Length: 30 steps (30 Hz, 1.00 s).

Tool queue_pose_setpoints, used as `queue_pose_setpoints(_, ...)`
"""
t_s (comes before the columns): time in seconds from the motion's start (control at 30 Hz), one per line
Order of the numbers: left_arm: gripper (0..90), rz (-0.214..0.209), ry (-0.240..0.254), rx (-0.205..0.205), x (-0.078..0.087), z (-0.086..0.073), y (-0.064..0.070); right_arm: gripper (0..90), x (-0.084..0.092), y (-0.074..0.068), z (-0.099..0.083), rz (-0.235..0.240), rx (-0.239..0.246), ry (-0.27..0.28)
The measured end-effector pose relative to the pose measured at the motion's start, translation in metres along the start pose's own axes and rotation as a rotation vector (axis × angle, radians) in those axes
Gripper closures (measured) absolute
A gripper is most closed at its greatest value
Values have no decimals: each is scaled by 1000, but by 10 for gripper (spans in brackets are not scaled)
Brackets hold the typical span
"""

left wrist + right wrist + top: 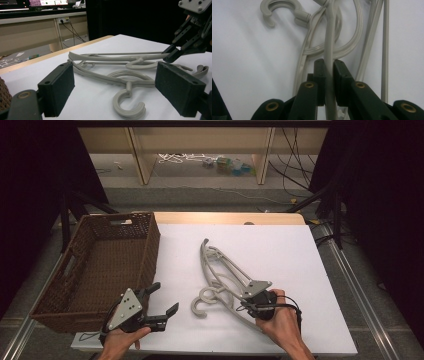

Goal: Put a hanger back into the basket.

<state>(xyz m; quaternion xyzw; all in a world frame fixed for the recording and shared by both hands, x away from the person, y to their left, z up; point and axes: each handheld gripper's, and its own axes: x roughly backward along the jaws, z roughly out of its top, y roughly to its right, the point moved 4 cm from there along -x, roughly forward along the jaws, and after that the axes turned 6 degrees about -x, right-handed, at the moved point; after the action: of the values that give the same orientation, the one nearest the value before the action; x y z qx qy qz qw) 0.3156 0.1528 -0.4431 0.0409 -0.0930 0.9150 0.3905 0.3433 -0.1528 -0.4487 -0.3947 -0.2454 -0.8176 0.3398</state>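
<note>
High view looks down on a white surface [280,250] where a small tangle of grey plastic hangers [222,277] lies near the middle, with a brown wicker basket [107,265] at the left edge. The basket looks empty, so by my reading the work of moving hangers into it has barely begun: none are inside, and all of them lie on the surface.

The right tongs [250,304], held in a hand at the lower right, sit at the near end of the pile. The left tongs [162,301] hover spread apart just beside the basket's near corner, holding nothing.

Right gripper view gives the detail the overhead picture cannot: the right tongs [328,75] are pinching a single grey hanger arm [328,47] between their black pads, and other hanger loops and a hook [278,8] lie crossed underneath it. That overlap suggests the gripped hanger may drag its neighbours when lifted.

Left gripper view, low and level with the surface, shows the open left tongs [120,87] framing a hook [127,106] that lies flat, and the right tongs [175,53] farther off, touching the pile. It also shows that the hangers rest on the surface, not raised.
</note>
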Motion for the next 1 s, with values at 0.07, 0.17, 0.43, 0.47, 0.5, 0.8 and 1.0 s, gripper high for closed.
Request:
queue_pose_setpoints(0.07, 157, 1, -2, 2, 0, 0, 0, 823, 4, 3, -1, 7, 5, 5)
queue_pose_setpoints(0.17, 158, 5, 1, -5, 0, 0, 0, 823, 8, 5, -2, 3, 21, 26)
queue_pose_setpoints(0.43, 161, -13, -4, -51, -2, 3, 3, 824, 25, 10, -2, 30, 62, 78)
queue_pose_setpoints(0.47, 161, -24, -10, -54, -3, 4, 5, 823, 28, 11, -2, 40, 76, 75)
queue_pose_setpoints(0.5, 161, -28, -21, -62, -5, 4, 6, 823, 30, 10, -2, 47, 84, 81)
queue_pose_setpoints(0.8, 184, -62, -75, -206, -23, 13, 16, 823, 52, 2, 4, 101, 129, 124)
queue_pose_setpoints(1.0, 224, -86, -87, -302, -32, 17, 17, 824, 60, -7, 8, 136, 167, 139)
